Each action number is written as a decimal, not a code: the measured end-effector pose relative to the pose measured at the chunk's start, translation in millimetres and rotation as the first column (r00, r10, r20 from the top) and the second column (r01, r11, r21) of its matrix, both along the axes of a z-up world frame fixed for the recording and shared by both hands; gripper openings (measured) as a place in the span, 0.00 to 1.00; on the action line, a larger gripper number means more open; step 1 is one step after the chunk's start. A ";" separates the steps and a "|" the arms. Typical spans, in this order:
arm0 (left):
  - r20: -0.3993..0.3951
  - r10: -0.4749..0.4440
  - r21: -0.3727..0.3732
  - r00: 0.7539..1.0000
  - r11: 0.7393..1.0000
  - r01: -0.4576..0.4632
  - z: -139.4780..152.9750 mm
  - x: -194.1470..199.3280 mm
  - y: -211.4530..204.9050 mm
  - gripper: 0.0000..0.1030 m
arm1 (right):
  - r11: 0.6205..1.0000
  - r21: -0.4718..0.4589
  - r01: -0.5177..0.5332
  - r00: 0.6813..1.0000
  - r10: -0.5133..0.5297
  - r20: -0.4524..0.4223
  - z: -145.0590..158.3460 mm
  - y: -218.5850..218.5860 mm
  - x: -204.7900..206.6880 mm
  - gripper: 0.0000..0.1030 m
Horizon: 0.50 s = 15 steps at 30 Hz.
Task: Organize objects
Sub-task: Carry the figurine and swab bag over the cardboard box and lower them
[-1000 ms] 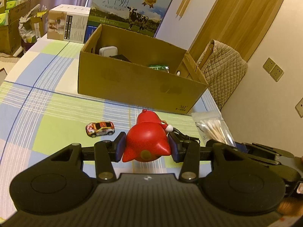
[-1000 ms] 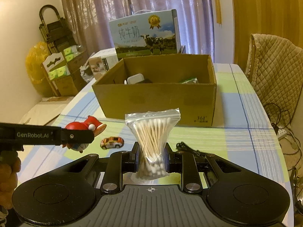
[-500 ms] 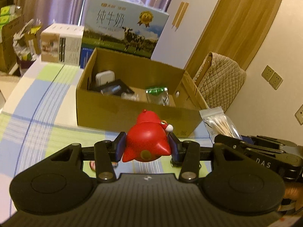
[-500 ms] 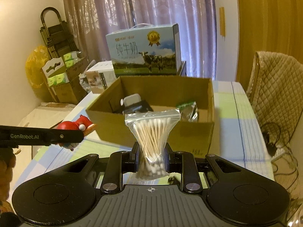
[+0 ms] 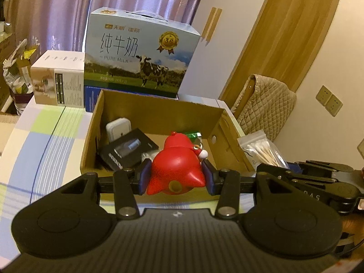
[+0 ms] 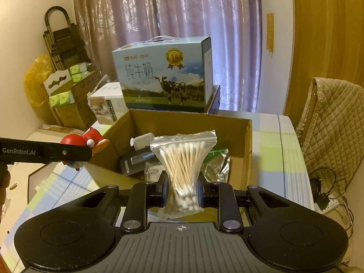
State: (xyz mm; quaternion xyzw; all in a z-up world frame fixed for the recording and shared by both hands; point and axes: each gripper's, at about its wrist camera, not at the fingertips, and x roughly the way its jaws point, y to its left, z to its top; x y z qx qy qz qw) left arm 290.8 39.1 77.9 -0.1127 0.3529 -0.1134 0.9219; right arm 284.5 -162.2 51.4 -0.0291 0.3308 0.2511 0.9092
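Jaws of the left gripper [image 5: 176, 177] are clamped on a red toy figure [image 5: 176, 167], and those of the right gripper [image 6: 182, 192] are pinched around the waist of a clear zip bag of cotton swabs [image 6: 183, 170]. Both loads are held above the near wall of an open cardboard box [image 5: 91, 136] on the checked tabletop [image 5: 41, 141].

The step in hand is judged to be the drop into the box. It would best be done by carrying each load fully past the near wall before release, and by letting go low, so that the toy is not bounced out and the bag is not left hung on the rim. A free patch of the box floor should be chosen, since a black package [image 5: 127, 147], a white device [image 5: 118, 130] and a green foil packet [image 6: 216, 163] are already inside.

From the left wrist, the box floor under the toy and the swab bag off to the right are shown. Only from the right wrist can the toy be seen side-on, still just short of the box's left wall, with stacked cartons [image 6: 66, 100] on the floor beyond. A milk carton [image 5: 138, 56] is seen behind the box in both views.
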 end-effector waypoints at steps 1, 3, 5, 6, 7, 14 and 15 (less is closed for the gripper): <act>-0.003 0.001 0.003 1.000 1.000 -0.001 -0.2 7.0 0.5 0.40 | 1.000 -0.001 0.002 1.000 -0.002 -0.003 0.3 1.3 6.4 0.21; -0.012 0.003 0.003 1.000 1.000 -0.003 -2.0 19.1 2.1 0.40 | 1.000 -0.001 0.004 1.000 -0.004 -0.013 -0.3 3.4 18.8 0.21; -0.022 0.008 -0.004 1.000 1.000 -0.008 -3.8 31.2 4.3 0.40 | 1.000 -0.006 0.005 1.000 -0.005 -0.023 -0.9 6.7 31.0 0.21; -0.025 0.009 -0.002 1.000 1.000 -0.009 -4.4 36.7 4.7 0.40 | 1.000 -0.009 0.006 1.000 -0.007 -0.025 -1.0 7.6 35.7 0.21; -0.027 0.010 0.004 1.000 1.000 -0.010 -5.1 42.8 4.7 0.40 | 1.000 -0.007 0.008 1.000 -0.008 -0.029 -0.9 8.6 41.4 0.21; -0.044 -0.006 0.032 0.999 0.999 0.007 -12.9 71.4 -2.3 0.40 | 1.000 0.004 0.024 0.997 -0.024 -0.070 -8.9 14.7 72.3 0.21; -0.050 -0.006 0.032 0.999 0.999 0.008 -15.3 74.1 -3.4 0.40 | 1.000 0.003 0.025 0.997 -0.025 -0.077 -11.8 15.2 75.6 0.21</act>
